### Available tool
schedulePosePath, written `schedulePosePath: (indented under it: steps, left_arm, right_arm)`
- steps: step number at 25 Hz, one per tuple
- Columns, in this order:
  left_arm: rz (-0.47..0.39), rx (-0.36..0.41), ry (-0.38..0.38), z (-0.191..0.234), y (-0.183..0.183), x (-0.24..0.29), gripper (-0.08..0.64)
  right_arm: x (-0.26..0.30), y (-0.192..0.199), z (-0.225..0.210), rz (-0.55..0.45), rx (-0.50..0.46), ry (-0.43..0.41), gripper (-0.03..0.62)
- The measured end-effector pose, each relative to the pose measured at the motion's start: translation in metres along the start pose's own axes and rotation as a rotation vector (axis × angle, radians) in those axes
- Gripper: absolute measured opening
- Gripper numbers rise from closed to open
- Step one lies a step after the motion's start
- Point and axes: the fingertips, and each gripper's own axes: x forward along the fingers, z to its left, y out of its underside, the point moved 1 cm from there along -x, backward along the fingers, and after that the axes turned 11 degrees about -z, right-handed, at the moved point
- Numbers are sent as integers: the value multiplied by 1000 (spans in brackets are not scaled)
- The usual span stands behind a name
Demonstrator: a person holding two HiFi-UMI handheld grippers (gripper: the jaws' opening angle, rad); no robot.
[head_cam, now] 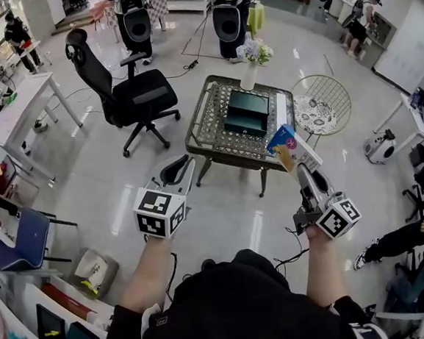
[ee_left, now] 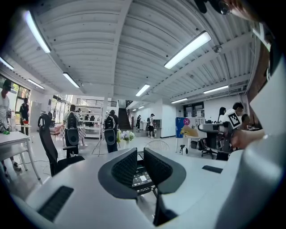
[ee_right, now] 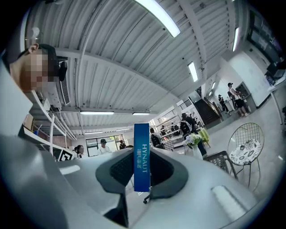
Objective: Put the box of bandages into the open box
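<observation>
My right gripper is shut on the box of bandages, a slim blue box that stands upright between the pads. It is in the air just off the near right corner of the low table. The open box, dark with a dark inside, lies on the middle of that table, farther off and to the left of the held box. My left gripper is over the floor in front of the table. Its jaws stand a narrow gap apart with nothing between them.
A vase of flowers stands at the table's far edge. A black office chair is left of the table and a round wire chair right of it. A white desk and a blue chair are at the left. People stand around the room.
</observation>
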Motion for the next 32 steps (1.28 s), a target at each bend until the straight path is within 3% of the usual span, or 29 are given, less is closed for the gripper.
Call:
schedulePosePath:
  steps: [9, 16, 32]
  left_arm:
    - [37, -26, -10, 22, 19, 18, 44]
    - [78, -24, -33, 40, 32, 64, 43]
    - [174, -70, -56, 53, 71, 205, 38]
  right_arm:
    - [27, 18, -12, 44, -50, 7, 84]
    - [63, 38, -47, 101, -109, -4, 86]
    - [127, 56, -192, 188, -119, 58, 86]
